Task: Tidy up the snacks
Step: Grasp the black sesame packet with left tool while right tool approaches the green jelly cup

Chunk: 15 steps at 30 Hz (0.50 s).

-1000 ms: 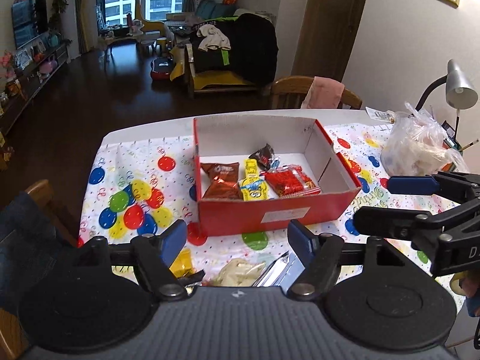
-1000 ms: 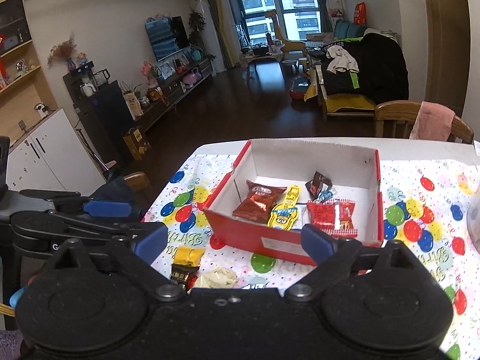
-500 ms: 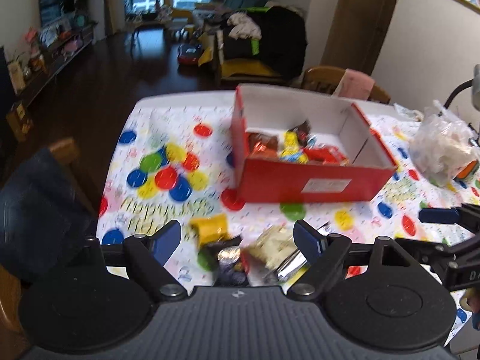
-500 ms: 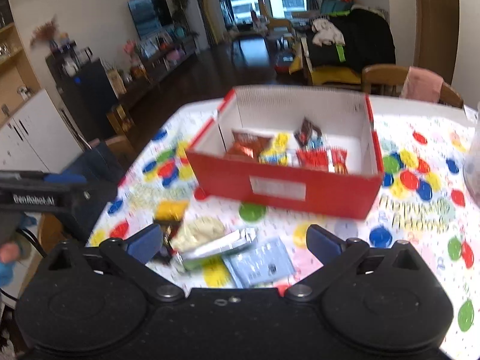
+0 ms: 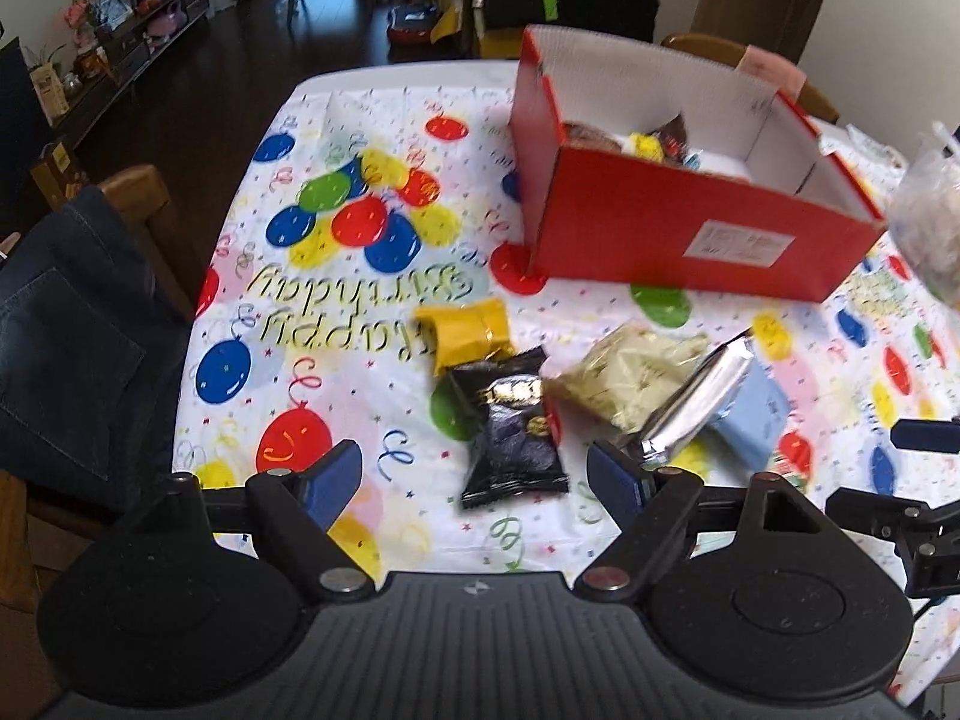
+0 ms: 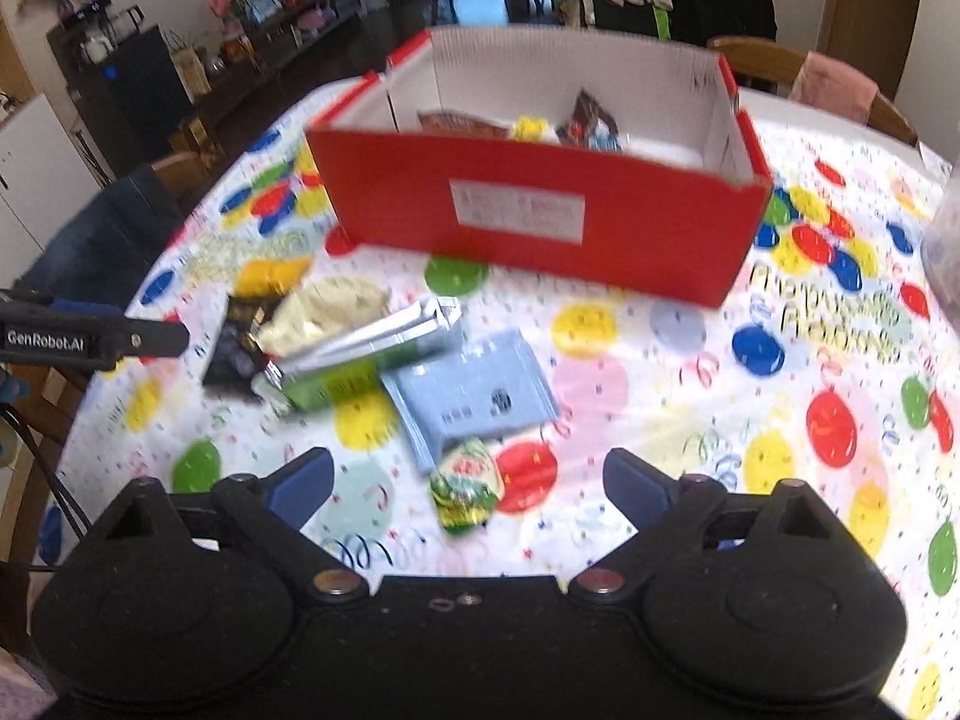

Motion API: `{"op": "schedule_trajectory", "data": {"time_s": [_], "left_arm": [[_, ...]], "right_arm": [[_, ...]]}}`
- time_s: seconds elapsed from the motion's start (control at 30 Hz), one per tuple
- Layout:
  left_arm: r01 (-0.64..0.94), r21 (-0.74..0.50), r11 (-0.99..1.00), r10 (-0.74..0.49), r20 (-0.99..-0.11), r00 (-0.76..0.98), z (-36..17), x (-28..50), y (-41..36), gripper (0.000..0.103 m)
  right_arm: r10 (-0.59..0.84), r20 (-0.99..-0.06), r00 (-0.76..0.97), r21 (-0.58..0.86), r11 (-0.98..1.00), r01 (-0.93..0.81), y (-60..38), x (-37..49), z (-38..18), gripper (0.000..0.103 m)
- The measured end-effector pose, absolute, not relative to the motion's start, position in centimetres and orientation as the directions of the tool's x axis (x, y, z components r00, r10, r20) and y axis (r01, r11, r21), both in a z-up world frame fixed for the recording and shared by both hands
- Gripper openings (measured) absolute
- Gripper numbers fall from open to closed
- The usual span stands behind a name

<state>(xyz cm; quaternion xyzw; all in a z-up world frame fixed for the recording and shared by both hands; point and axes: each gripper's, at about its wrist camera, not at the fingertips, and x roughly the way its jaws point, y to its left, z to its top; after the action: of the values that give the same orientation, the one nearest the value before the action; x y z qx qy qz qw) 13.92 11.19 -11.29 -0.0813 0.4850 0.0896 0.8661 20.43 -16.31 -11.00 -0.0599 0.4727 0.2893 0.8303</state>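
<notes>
A red box [image 5: 690, 228] [image 6: 540, 222] with several snack packs inside stands at the table's far side. In front of it lie loose snacks: a yellow pack [image 5: 465, 333], a black pack [image 5: 513, 426] [image 6: 234, 342], a cream pack [image 5: 630, 375] [image 6: 327, 312], a silver-green pack [image 5: 696, 405] [image 6: 360, 360], a light blue pack [image 5: 747, 414] [image 6: 474, 396] and a small green candy [image 6: 468, 486]. My left gripper [image 5: 474, 480] is open just above the black pack. My right gripper [image 6: 468, 486] is open over the green candy.
A balloon-print cloth [image 5: 336, 276] covers the table. A clear plastic bag [image 5: 927, 228] sits at the right. Wooden chairs stand at the left [image 5: 138, 210] and behind the box [image 6: 756, 60]. The left edge drops to dark floor.
Both grippers have tilted down and moved lower toward the loose snacks in front of the box. Both stay open and empty.
</notes>
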Motion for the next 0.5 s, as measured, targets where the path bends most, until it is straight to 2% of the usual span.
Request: {"op": "schedule_trajectory", "data": {"time_s": [0.13,0.37,0.43,0.5], "left_arm": [[-0.257,-0.049,0.965,0.084,-0.873,0.481,-12.5,14.4,11.7,0.082],[-0.268,-0.035,0.963,0.094,-0.886,0.455,-13.7,15.0,11.9,0.082],[-0.267,-0.027,0.963,0.100,-0.888,0.449,-13.8,15.4,11.8,0.082],[-0.277,-0.033,0.960,0.099,-0.890,0.446,-13.9,16.0,11.9,0.082]], "right_arm": [[0.408,-0.838,0.361,0.154,0.813,-0.561,-15.6,20.3,-12.5,0.080],[0.390,-0.860,0.329,0.130,0.791,-0.597,-14.0,20.3,-14.0,0.066],[0.390,-0.864,0.320,0.128,0.783,-0.608,-13.7,20.3,-14.2,0.058],[0.387,-0.866,0.317,0.122,0.778,-0.617,-13.5,20.4,-14.4,0.055]]}}
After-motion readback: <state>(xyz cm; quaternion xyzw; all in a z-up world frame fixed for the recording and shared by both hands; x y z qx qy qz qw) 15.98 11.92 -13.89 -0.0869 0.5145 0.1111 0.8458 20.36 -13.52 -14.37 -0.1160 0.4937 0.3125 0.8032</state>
